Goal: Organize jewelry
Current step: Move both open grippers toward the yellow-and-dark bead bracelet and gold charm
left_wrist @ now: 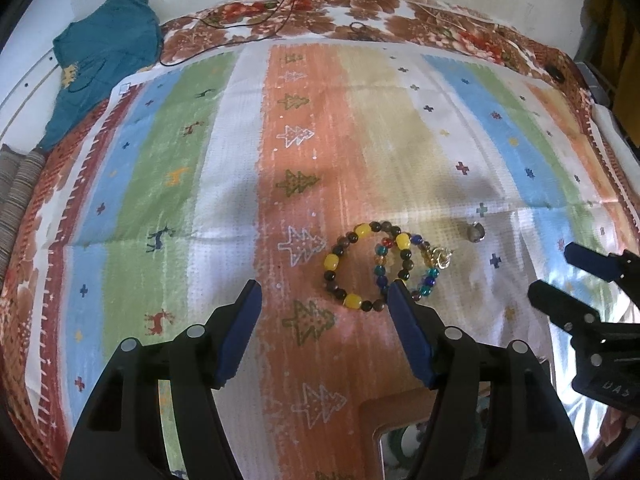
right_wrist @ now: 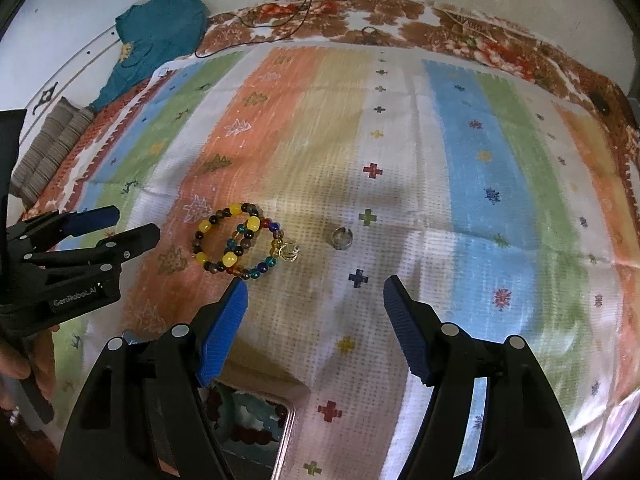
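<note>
A yellow-and-brown bead bracelet (left_wrist: 362, 266) (right_wrist: 224, 238) lies on the striped cloth, overlapping a blue-and-amber glass bead bracelet (left_wrist: 420, 270) (right_wrist: 264, 256). A small gold charm (left_wrist: 442, 258) (right_wrist: 289, 253) lies by them. A silver ring (left_wrist: 476, 231) (right_wrist: 343, 237) lies apart to the right. My left gripper (left_wrist: 324, 292) is open and empty, just short of the bracelets. My right gripper (right_wrist: 314, 288) is open and empty, near the ring; it shows in the left wrist view (left_wrist: 560, 276).
A jewelry box (right_wrist: 256, 420) (left_wrist: 404, 432) with beads inside sits at the near edge, below the grippers. A teal garment (left_wrist: 104, 52) and black cables (left_wrist: 248, 16) lie at the far edge of the bed. Folded striped fabric (right_wrist: 48, 152) lies at the left.
</note>
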The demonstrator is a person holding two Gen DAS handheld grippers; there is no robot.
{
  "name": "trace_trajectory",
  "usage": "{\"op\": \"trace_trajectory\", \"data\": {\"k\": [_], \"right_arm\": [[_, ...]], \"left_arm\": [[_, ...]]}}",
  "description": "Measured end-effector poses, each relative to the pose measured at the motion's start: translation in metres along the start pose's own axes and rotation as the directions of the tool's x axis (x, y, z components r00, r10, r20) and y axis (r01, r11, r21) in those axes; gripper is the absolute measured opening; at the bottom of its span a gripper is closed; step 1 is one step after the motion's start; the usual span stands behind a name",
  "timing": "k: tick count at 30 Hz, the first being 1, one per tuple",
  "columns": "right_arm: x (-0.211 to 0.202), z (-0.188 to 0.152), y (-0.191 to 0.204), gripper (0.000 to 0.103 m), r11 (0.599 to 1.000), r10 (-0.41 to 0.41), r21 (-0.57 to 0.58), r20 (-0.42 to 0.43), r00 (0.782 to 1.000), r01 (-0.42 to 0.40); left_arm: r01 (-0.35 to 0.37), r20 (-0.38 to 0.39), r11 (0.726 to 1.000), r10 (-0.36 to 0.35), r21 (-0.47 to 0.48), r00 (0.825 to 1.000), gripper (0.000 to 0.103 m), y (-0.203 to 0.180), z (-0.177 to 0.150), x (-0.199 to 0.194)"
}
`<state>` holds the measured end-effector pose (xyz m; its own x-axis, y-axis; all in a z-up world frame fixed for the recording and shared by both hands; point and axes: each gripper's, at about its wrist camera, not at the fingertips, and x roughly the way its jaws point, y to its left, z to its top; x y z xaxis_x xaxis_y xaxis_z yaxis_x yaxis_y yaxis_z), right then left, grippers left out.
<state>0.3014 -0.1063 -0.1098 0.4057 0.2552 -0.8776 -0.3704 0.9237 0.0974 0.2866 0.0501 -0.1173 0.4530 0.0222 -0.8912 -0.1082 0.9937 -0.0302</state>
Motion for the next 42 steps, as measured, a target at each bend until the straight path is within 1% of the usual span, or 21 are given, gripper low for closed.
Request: {"op": "trace_trajectory", "data": {"k": [3, 12, 21, 27, 33, 35, 39, 40, 42], "right_arm": [[0.006, 0.003, -0.001, 0.07, 1.0, 0.009, 0.009, -0.013, 1.0, -0.008], [0.024, 0.01, 0.003, 0.07, 1.0, 0.017, -0.015, -0.049, 0.999, -0.017], [0.045, 0.019, 0.012, 0.07, 0.998, 0.033, -0.046, -0.086, 0.996, -0.037], [0.057, 0.021, 0.013, 0.07, 0.998, 0.054, -0.031, -0.124, 0.991, -0.059], [0.067, 0.024, 0.006, 0.07, 0.99, 0.139, 0.04, -0.154, 0.978, -0.135], [0.07, 0.026, 0.005, 0.07, 0.988, 0.154, 0.055, -0.157, 0.976, -0.147], [0.077, 0.028, 0.006, 0.069, 0.986, 0.16, 0.069, -0.166, 0.973, -0.15], [0.08, 0.028, 0.006, 0.064, 0.985, 0.164, 0.076, -0.175, 0.971, -0.153], [0.085, 0.027, 0.008, 0.062, 0.985, 0.166, 0.077, -0.186, 0.968, -0.154]], "left_arm": [[0.012, -0.012, 1.0, -0.012, -0.014, 1.0, 0.065, 0.002, 0.003, 0.006], [-0.009, -0.052, 1.0, 0.009, -0.015, 0.999, 0.065, 0.01, 0.006, 0.03], [-0.014, -0.076, 1.0, 0.013, -0.013, 0.997, 0.065, 0.012, 0.01, 0.048], [-0.011, -0.085, 1.0, 0.01, -0.011, 0.996, 0.065, 0.012, 0.012, 0.056], [-0.01, -0.098, 1.0, 0.009, -0.011, 0.995, 0.065, 0.013, 0.012, 0.066], [-0.009, -0.104, 1.0, 0.008, -0.01, 0.995, 0.061, 0.014, 0.012, 0.069], [-0.003, -0.115, 1.0, 0.002, -0.009, 0.993, 0.057, 0.015, 0.011, 0.073], [-0.003, -0.117, 1.0, 0.002, -0.009, 0.993, 0.056, 0.015, 0.011, 0.075], [-0.001, -0.12, 1.0, 0.0, -0.011, 0.993, 0.054, 0.016, 0.012, 0.077]]}}
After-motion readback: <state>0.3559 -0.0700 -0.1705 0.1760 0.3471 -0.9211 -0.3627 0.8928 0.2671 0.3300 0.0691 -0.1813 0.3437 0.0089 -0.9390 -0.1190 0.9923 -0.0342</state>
